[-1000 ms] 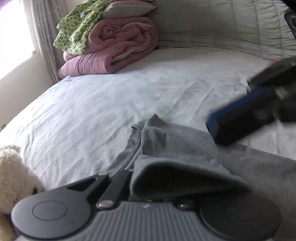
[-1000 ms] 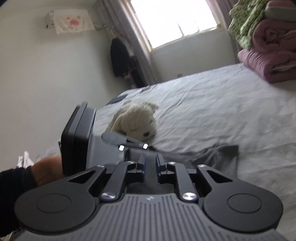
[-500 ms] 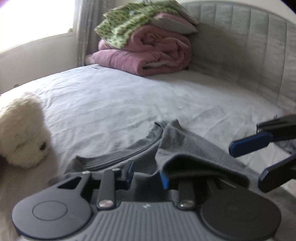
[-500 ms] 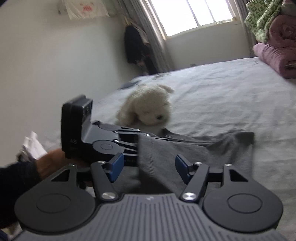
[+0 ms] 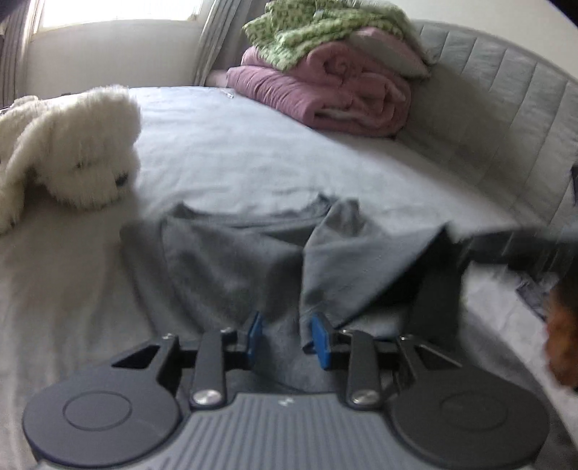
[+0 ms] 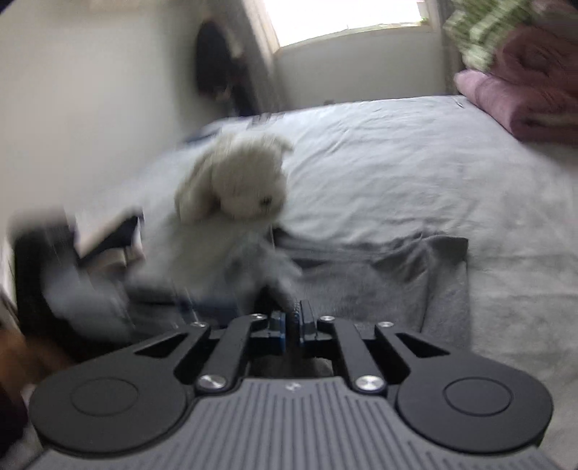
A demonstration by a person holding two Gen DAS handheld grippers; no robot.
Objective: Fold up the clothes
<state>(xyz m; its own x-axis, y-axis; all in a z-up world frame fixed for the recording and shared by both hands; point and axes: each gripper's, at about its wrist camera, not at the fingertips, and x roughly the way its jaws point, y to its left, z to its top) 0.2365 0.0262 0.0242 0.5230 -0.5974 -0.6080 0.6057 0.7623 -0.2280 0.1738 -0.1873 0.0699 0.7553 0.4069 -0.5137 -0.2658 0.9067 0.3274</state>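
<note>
A grey shirt (image 5: 224,260) lies on the bed with its collar away from me. One side flap (image 5: 354,253) is folded over and rises to the right. My left gripper (image 5: 288,338) hovers low over the shirt, open, its blue pads (image 5: 321,340) apart, with cloth lying beneath them but not pinched. In the right wrist view my right gripper (image 6: 293,325) has its jaws closing to a thin gap, with a raised peak of the shirt (image 6: 397,282) pinched at their tips. The same gripper shows as a dark blur (image 5: 439,289) at the flap's edge.
A white plush dog (image 5: 83,152) lies just left of the shirt, also visible as the plush dog (image 6: 245,184). A pink quilt (image 5: 332,94) under a green blanket (image 5: 318,32) sits by the padded headboard (image 5: 505,119). A person's hand (image 5: 563,325) is at the right edge.
My left gripper let go of the shirt fold, opened and rolled round to face the collar. My right gripper opened wide around the fold, then closed on it.
</note>
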